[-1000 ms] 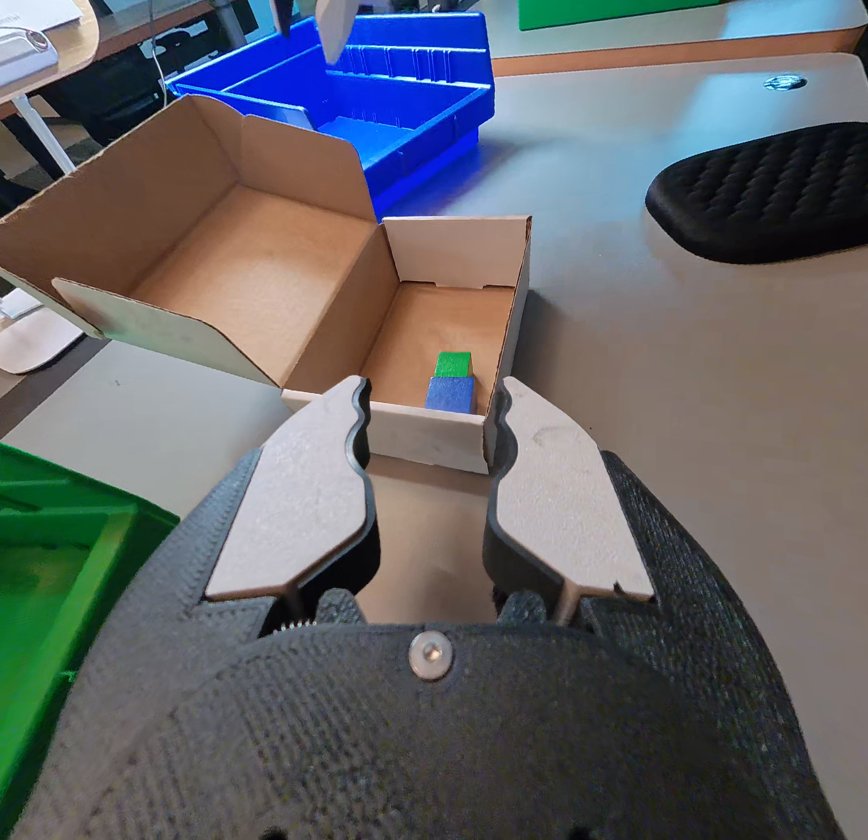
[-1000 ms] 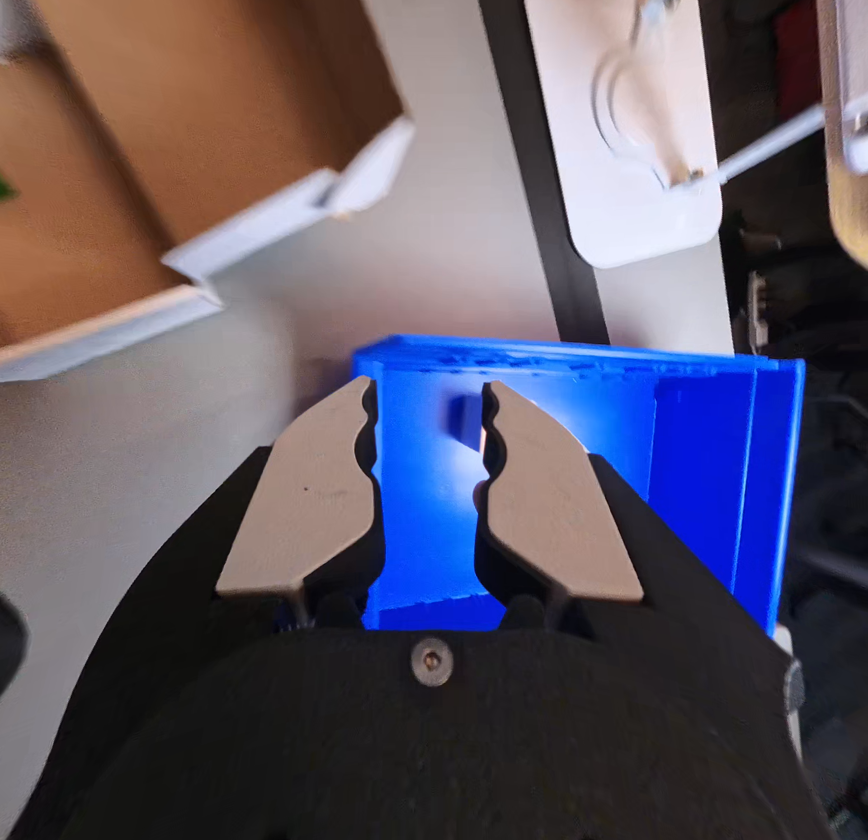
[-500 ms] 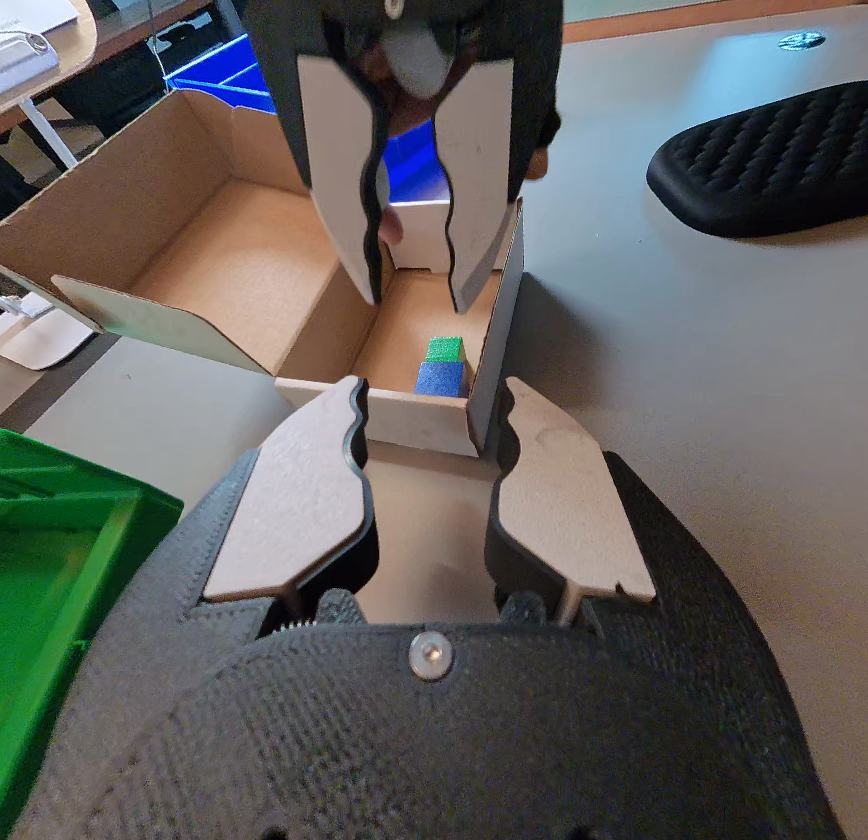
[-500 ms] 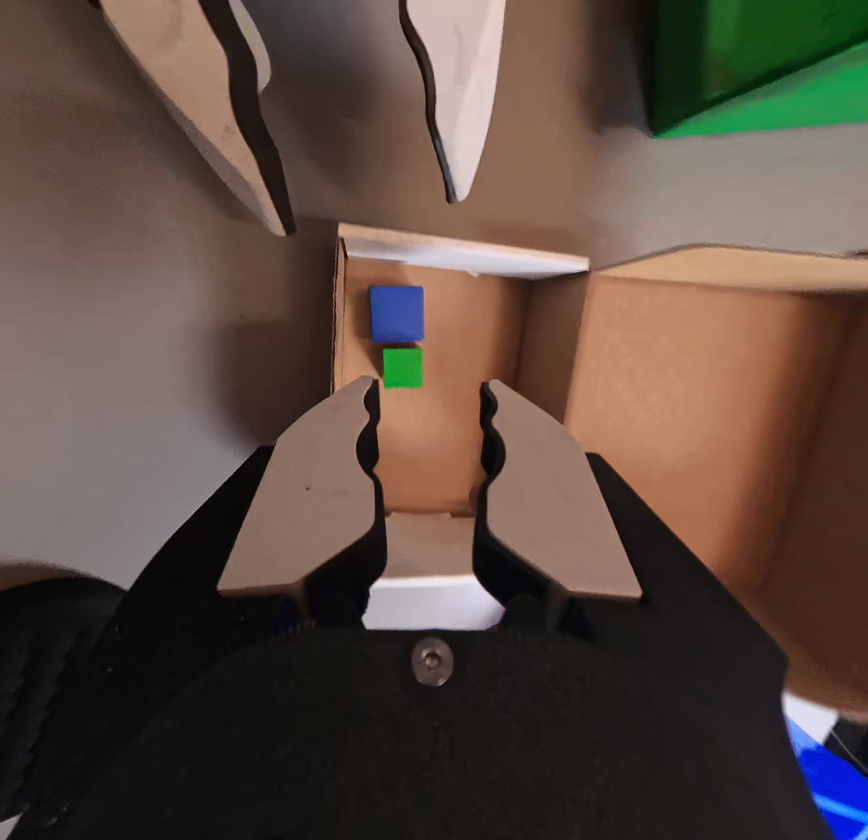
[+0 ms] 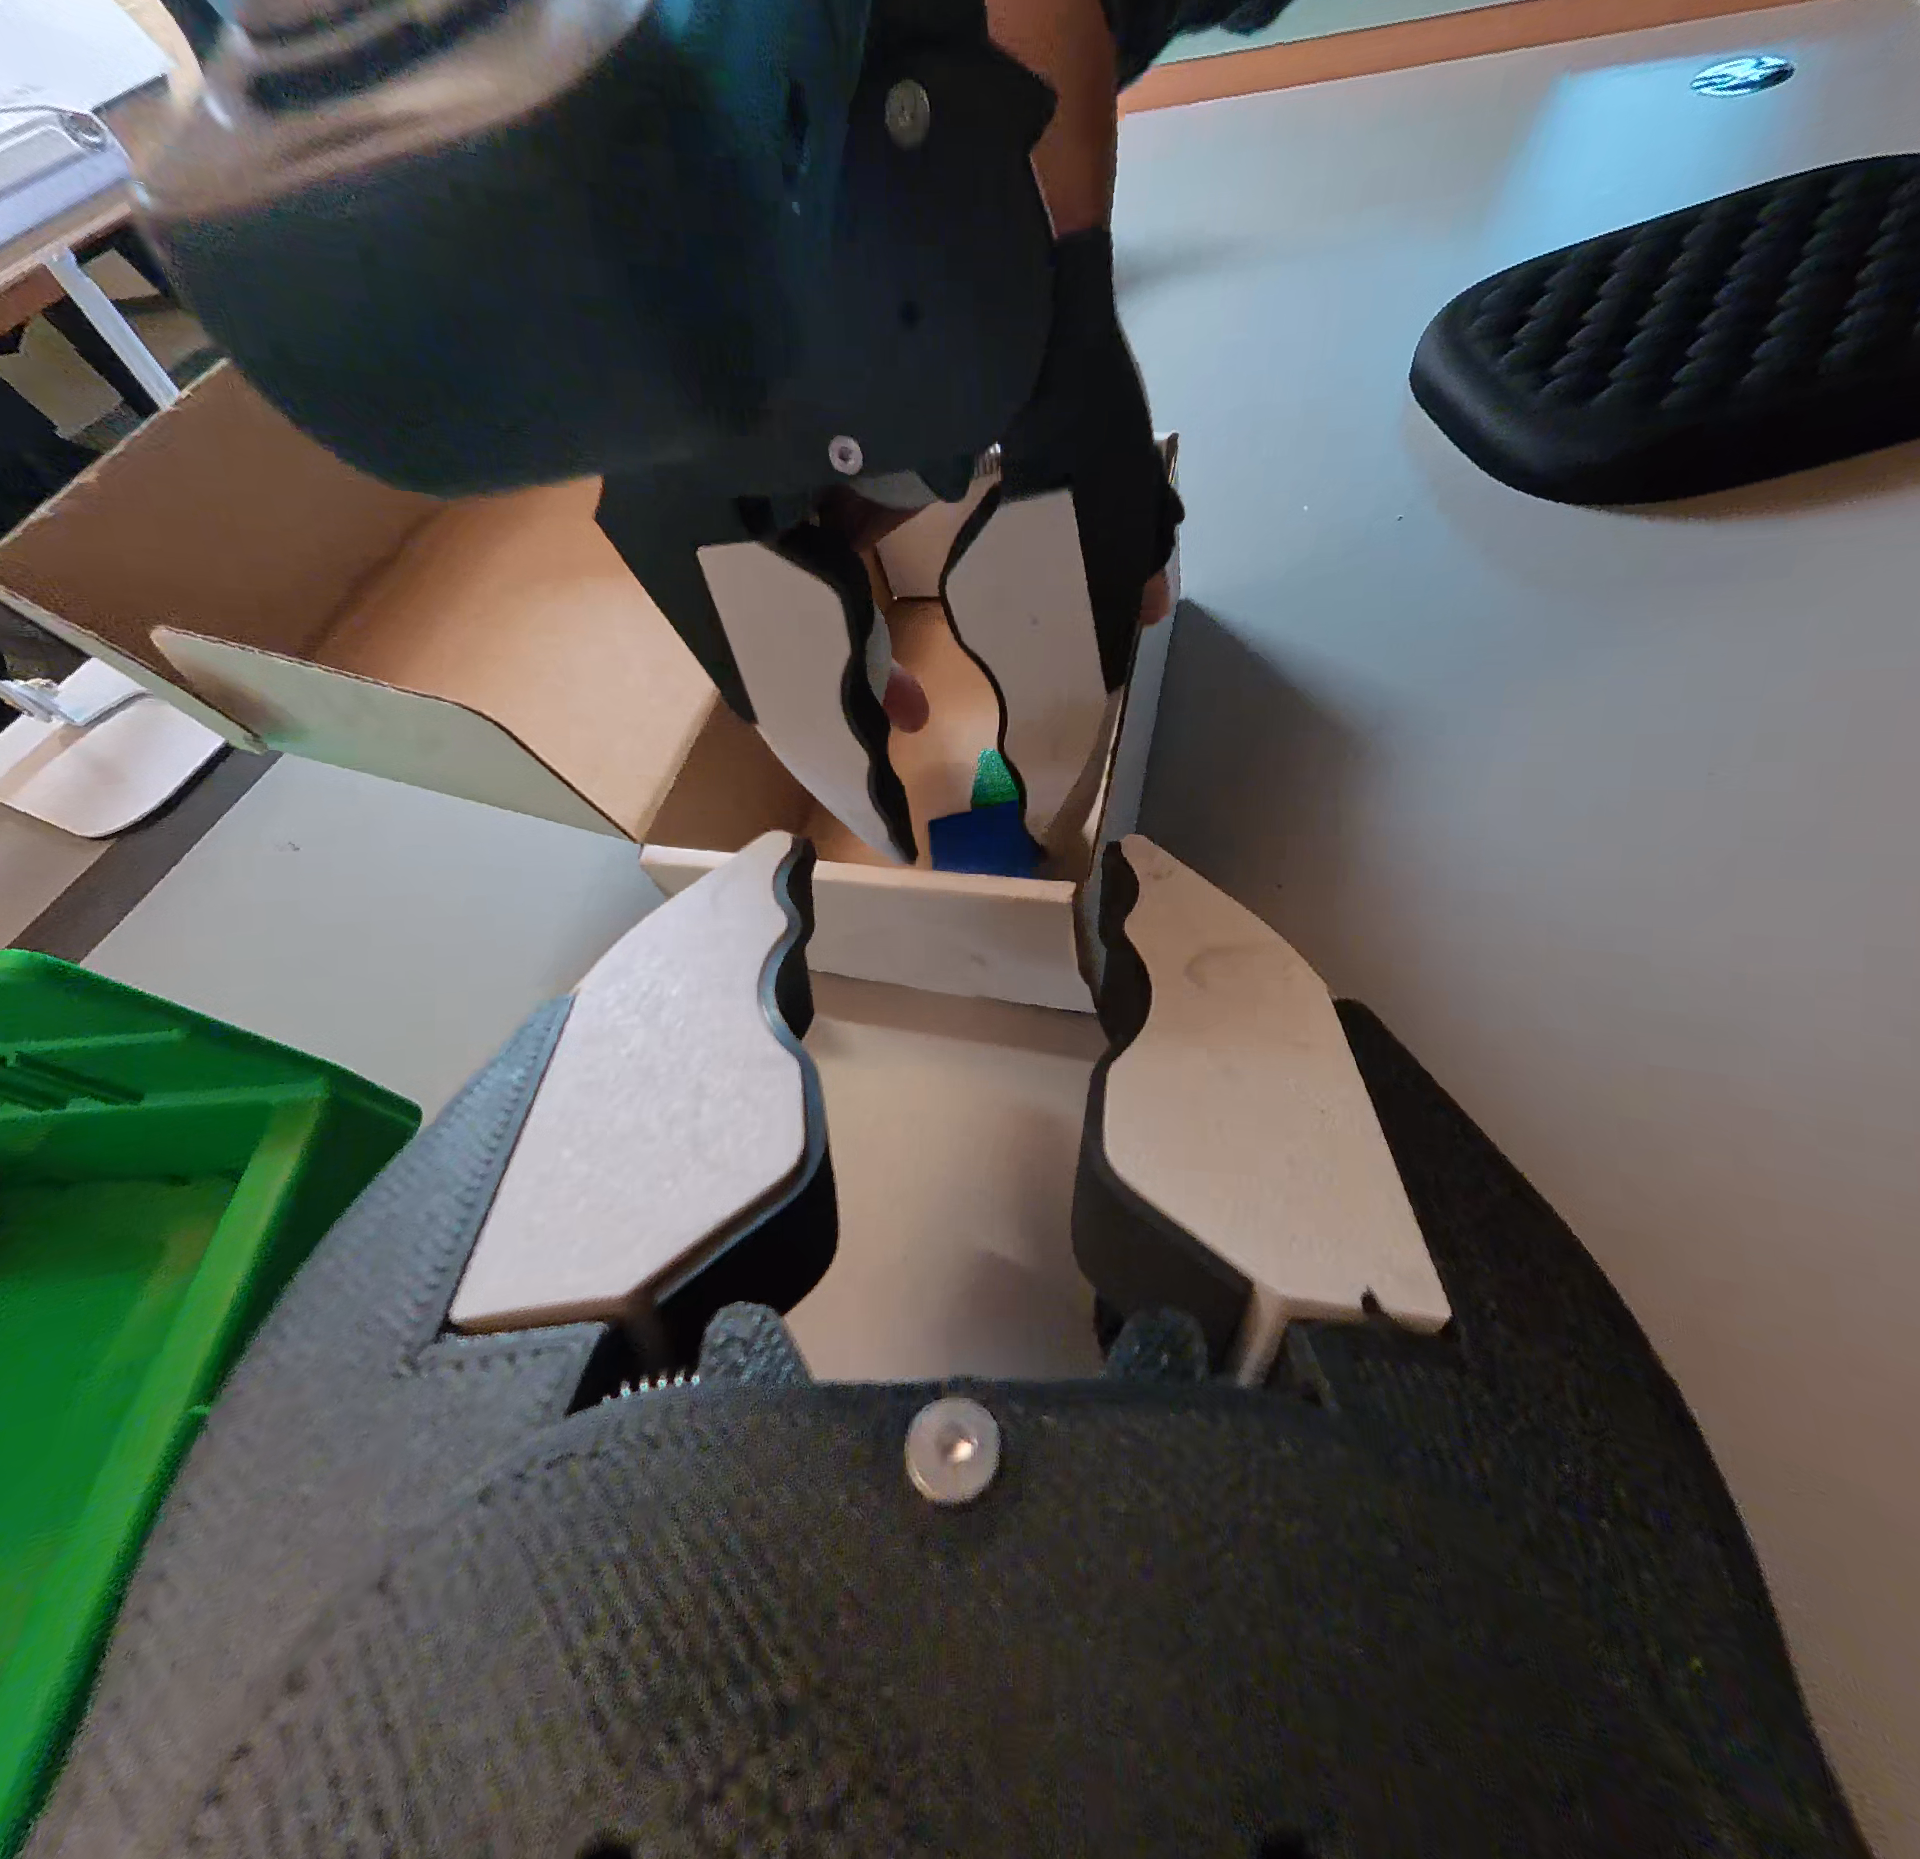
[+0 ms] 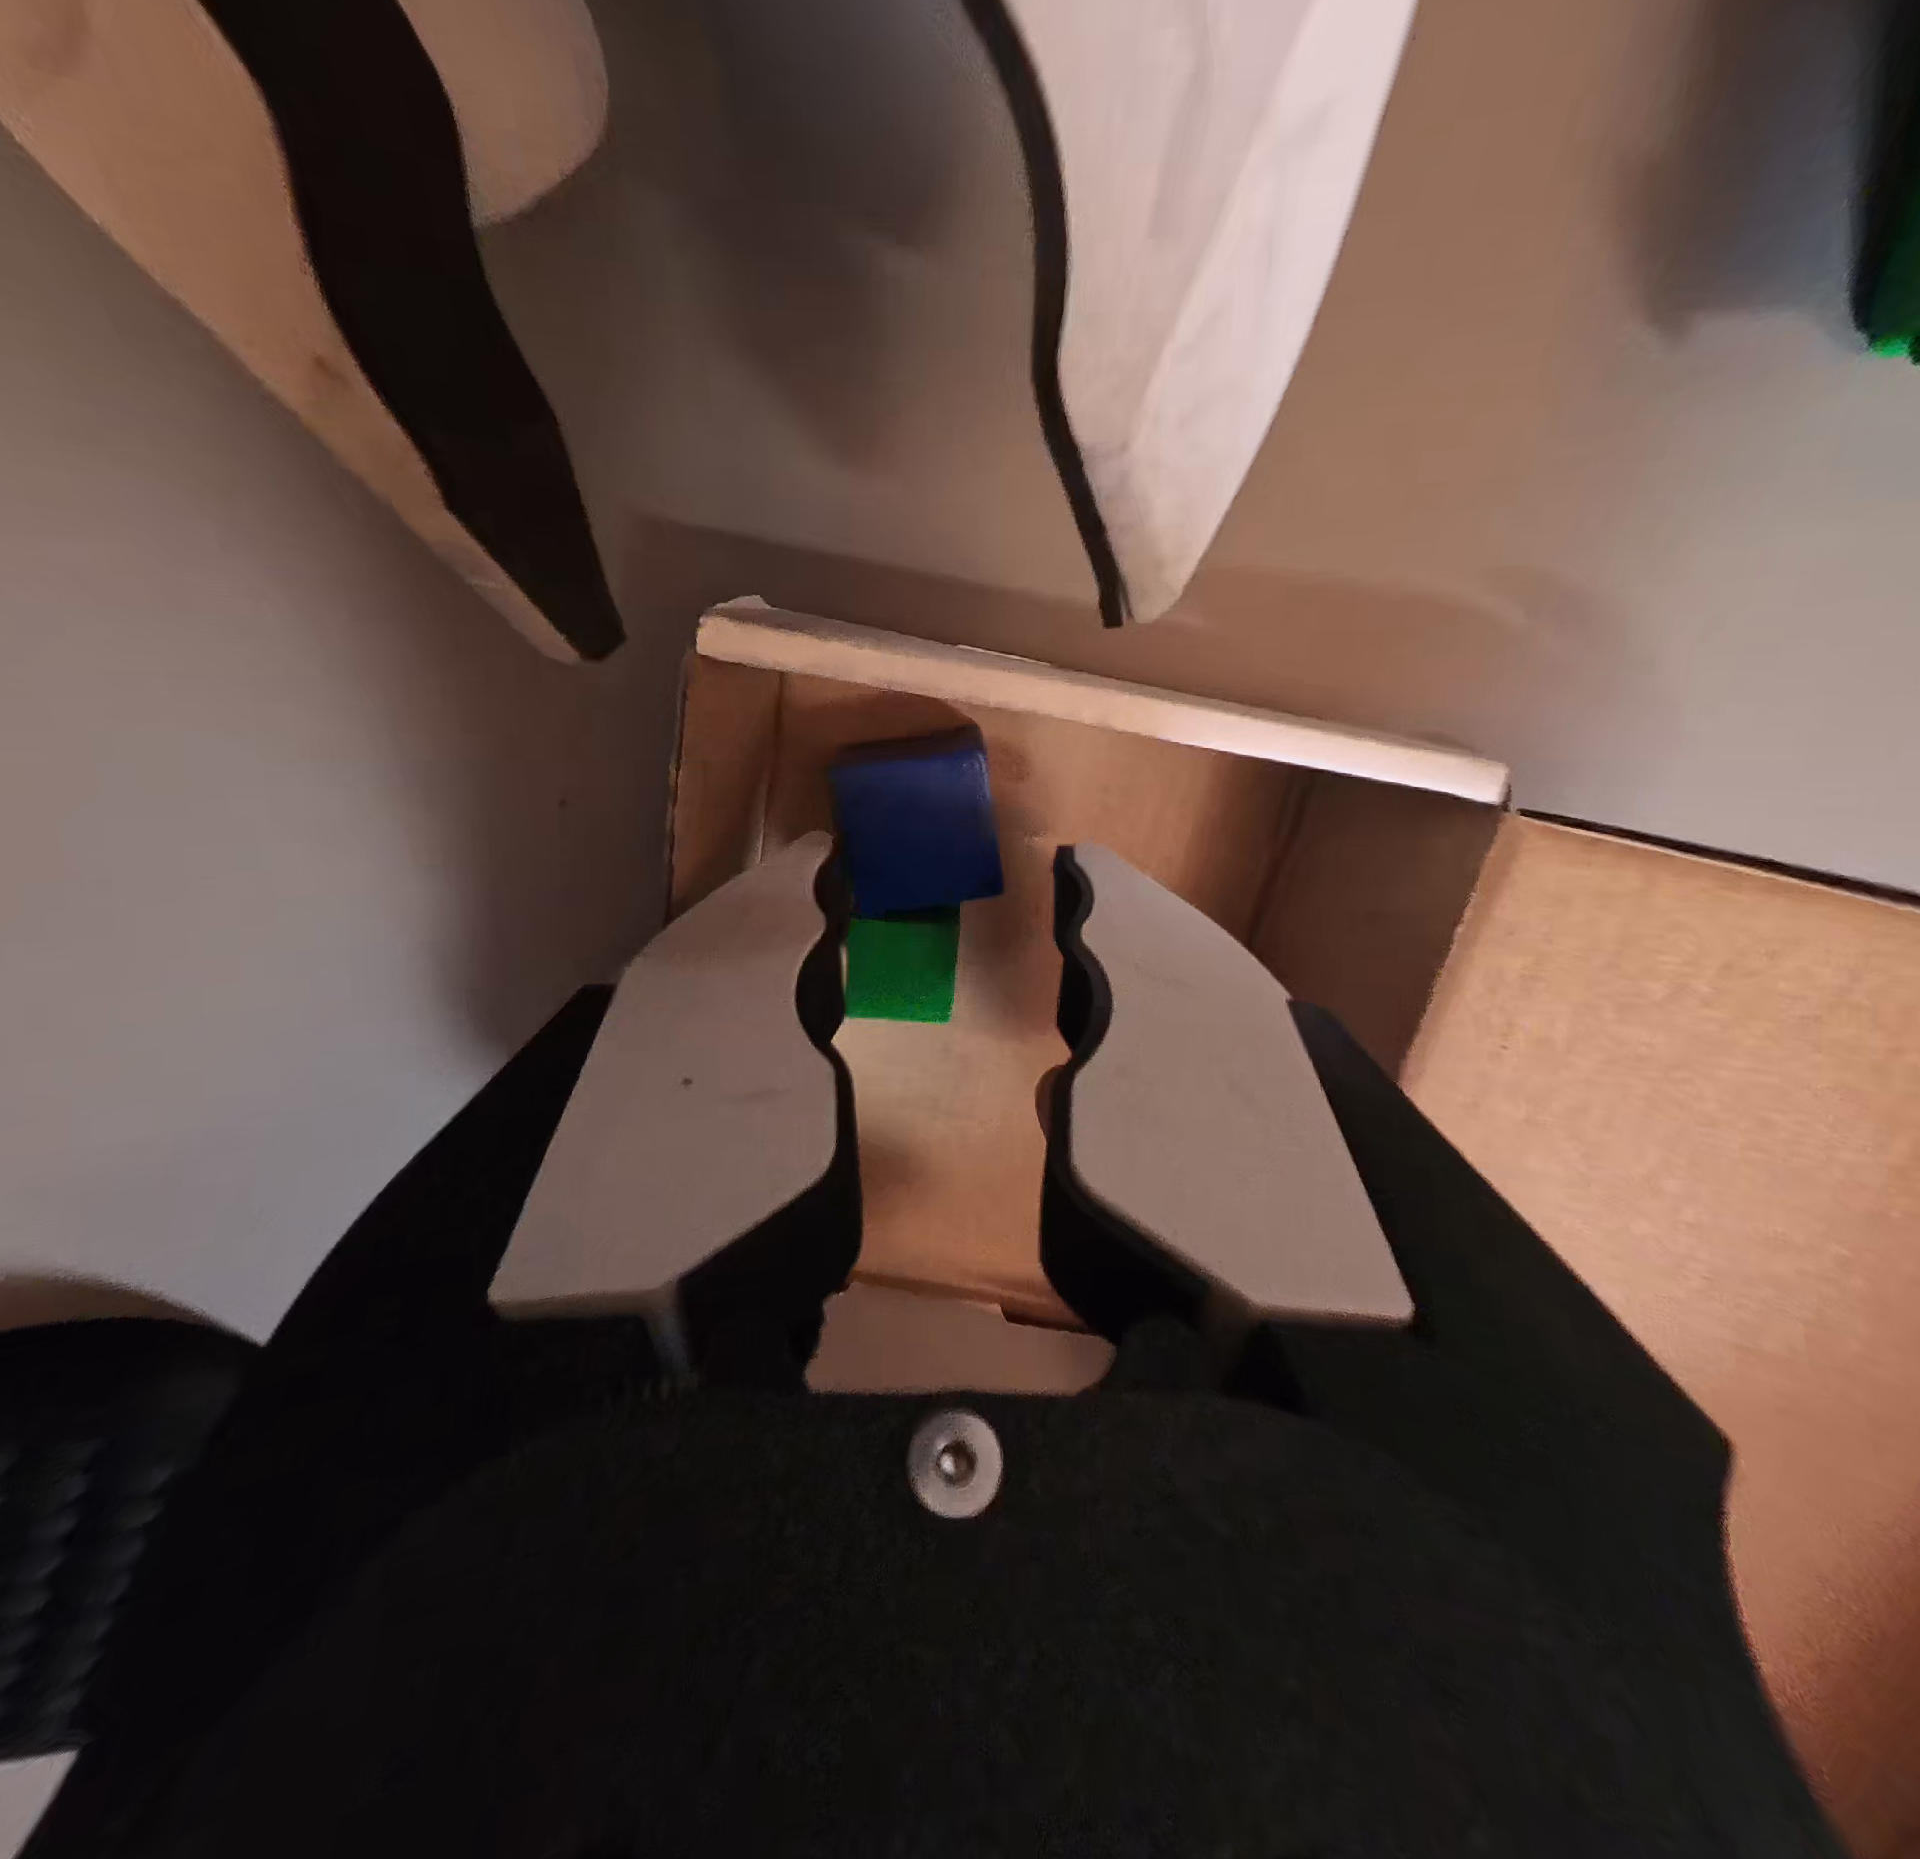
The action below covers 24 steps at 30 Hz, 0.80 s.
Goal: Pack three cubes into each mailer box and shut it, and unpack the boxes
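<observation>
In the left wrist view, the left gripper (image 5: 951, 874) hung just outside the near white wall of the open mailer box (image 5: 935, 931), its two pale fingers spread wide with nothing between them and their tips level with that wall's top edge. The right gripper (image 5: 971, 833) reached down into the box from the far side, fingers parted, their tips on either side of the blue cube (image 5: 982, 843) at the near end of the box floor. The green cube (image 5: 992, 779) lay just behind the blue one, only a sliver of it visible between the descending fingers. The box's brown lid (image 5: 343, 583) stood folded open to the left, a green bin (image 5: 156, 1134) sat at the lower left, and a black padded rest (image 5: 1683, 334) lay well apart on the grey table (image 5: 1507, 874) to the right. In the right wrist view, the right gripper (image 6: 940, 859) was inside the box, its fingers apart and gripping nothing; the blue cube (image 6: 914, 833) sat beside the left fingertip near the far wall (image 6: 1091, 708), tilted, with one edge over the green cube (image 6: 899, 973). Whether the fingertip touched the blue cube could not be told. The left gripper's fingers (image 6: 1195, 282) hung apart beyond the box.
</observation>
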Each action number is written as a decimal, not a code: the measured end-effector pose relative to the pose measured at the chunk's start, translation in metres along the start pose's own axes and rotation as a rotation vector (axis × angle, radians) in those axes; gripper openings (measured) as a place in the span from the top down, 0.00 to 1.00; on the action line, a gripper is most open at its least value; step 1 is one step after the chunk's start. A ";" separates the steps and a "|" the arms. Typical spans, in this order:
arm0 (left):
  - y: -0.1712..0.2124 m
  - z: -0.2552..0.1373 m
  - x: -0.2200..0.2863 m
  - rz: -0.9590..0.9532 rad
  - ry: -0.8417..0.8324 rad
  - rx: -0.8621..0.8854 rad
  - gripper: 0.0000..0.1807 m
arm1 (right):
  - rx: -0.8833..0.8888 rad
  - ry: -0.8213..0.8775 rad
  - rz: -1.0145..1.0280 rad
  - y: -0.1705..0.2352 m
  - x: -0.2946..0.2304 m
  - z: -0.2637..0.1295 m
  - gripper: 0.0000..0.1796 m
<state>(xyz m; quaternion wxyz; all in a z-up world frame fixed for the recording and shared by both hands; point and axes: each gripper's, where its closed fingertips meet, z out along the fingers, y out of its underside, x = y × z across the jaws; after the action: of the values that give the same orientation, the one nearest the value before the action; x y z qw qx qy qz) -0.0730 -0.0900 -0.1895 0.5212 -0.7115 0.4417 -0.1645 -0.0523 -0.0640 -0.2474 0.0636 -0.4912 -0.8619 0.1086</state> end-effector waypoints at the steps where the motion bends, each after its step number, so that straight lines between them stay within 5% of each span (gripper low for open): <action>1: -0.001 -0.001 0.000 0.001 0.000 0.002 0.71 | -0.002 0.006 -0.005 0.001 0.000 0.001 0.82; 12: 0.002 0.001 0.000 0.002 0.002 -0.007 0.71 | 0.035 0.078 -0.068 -0.009 0.005 -0.006 0.76; 17: 0.003 0.002 0.001 -0.001 0.005 -0.011 0.71 | 0.027 0.058 -0.085 -0.007 0.001 -0.006 0.85; 24: 0.001 0.002 0.004 -0.016 0.017 -0.005 0.72 | 0.122 0.169 0.029 0.010 0.019 -0.081 0.85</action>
<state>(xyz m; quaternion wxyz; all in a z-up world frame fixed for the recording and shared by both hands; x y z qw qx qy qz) -0.0701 -0.0915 -0.1925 0.5144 -0.7147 0.4408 -0.1738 -0.0357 -0.0327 -0.1716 0.1643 -0.5061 -0.8381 0.1201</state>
